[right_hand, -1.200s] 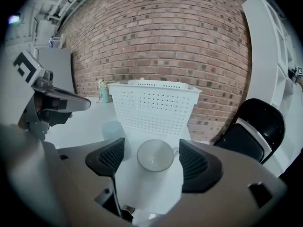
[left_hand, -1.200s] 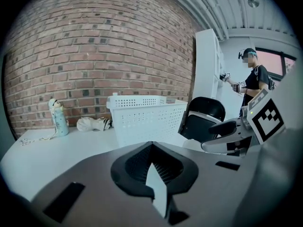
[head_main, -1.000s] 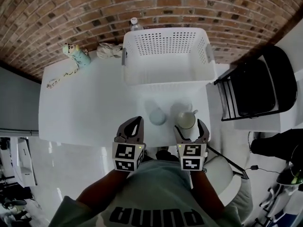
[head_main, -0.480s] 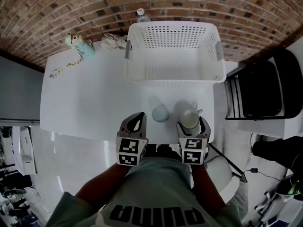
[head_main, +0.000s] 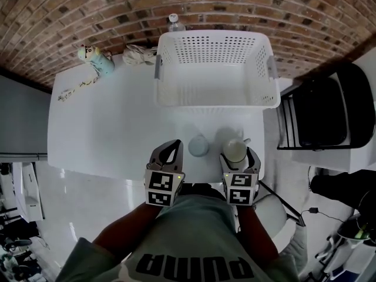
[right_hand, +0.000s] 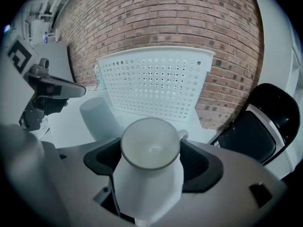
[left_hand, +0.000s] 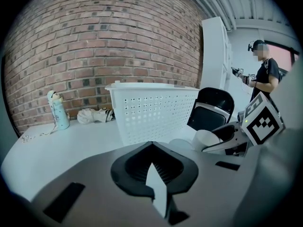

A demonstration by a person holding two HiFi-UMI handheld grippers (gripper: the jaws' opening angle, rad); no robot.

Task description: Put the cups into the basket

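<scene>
A white perforated basket stands at the table's far side, with nothing in it. In front of it a pale blue cup stands upside down on the table. Beside it is a white mug, upright, with my right gripper shut on it. In the right gripper view the mug fills the space between the jaws, and the blue cup is ahead to the left. My left gripper is shut on nothing, just left of the blue cup.
At the back left of the white table are a small figure bottle, a cord and a bundled cloth. A water bottle stands behind the basket. A black chair stands to the right.
The right gripper's jaws have drawn in around the white mug. The left gripper and the blue cup have hardly moved. The head view has shifted slightly.
</scene>
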